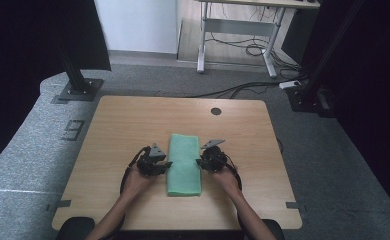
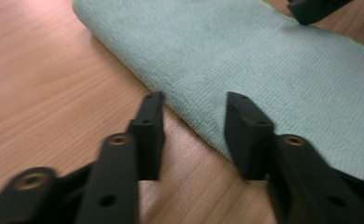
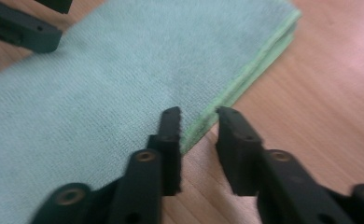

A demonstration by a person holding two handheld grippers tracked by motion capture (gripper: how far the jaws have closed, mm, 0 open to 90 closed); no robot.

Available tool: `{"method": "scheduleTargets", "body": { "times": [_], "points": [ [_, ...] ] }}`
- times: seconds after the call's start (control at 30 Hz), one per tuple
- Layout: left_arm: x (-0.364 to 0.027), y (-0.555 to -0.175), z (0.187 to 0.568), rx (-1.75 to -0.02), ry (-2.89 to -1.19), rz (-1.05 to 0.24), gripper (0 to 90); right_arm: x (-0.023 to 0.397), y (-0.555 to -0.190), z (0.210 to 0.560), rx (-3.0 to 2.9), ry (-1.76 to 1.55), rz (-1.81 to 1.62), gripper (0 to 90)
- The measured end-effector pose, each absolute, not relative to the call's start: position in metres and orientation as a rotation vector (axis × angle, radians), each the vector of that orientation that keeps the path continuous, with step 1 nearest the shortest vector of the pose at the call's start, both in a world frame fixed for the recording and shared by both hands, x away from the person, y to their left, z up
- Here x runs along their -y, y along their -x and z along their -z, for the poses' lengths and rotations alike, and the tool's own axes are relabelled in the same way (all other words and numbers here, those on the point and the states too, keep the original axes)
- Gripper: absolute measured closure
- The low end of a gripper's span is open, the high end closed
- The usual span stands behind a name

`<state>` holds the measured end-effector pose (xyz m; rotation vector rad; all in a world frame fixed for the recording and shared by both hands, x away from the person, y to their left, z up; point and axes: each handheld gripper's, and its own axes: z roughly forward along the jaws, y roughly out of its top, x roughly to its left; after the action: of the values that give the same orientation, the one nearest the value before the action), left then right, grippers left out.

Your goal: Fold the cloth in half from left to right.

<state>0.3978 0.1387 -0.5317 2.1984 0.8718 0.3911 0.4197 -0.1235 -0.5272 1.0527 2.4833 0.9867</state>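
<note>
A folded green towel [image 1: 184, 164] lies lengthwise in the middle of the wooden table [image 1: 128, 125]. My left gripper [image 1: 164, 165] sits at the towel's left long edge, my right gripper [image 1: 201, 162] at its right long edge. In the left gripper view the jaws of the left gripper [image 2: 195, 100] stand apart, astride the towel's [image 2: 264, 56] folded edge, and are not pressing on it. In the right gripper view the right gripper [image 3: 199, 114] is also open, and the layered edge of the towel [image 3: 101, 79] runs up between its jaws. Each gripper view shows the other gripper's tip across the towel.
A dark round cable hole [image 1: 216, 111] sits near the table's far edge. Bare wood surrounds the towel on all sides. Beyond the table, black stands [image 1: 78, 85] rise from the grey floor, with a white desk frame [image 1: 238, 35] and cables [image 1: 243, 90] behind.
</note>
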Motion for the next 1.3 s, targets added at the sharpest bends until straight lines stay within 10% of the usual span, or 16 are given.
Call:
{"method": "scheduleTargets", "body": {
  "times": [0.37,1.3],
  "points": [
    [-0.143,-0.377,0.534,-0.935,-2.218,-0.354,18.3,0.137,-0.391,0.530,-2.493,-1.038,-1.016,33.0],
    [-0.163,-0.356,0.528,-0.942,-2.212,-0.362,10.8,0.155,-0.378,0.530,-2.477,-1.032,-1.038,20.9]
  ]
}}
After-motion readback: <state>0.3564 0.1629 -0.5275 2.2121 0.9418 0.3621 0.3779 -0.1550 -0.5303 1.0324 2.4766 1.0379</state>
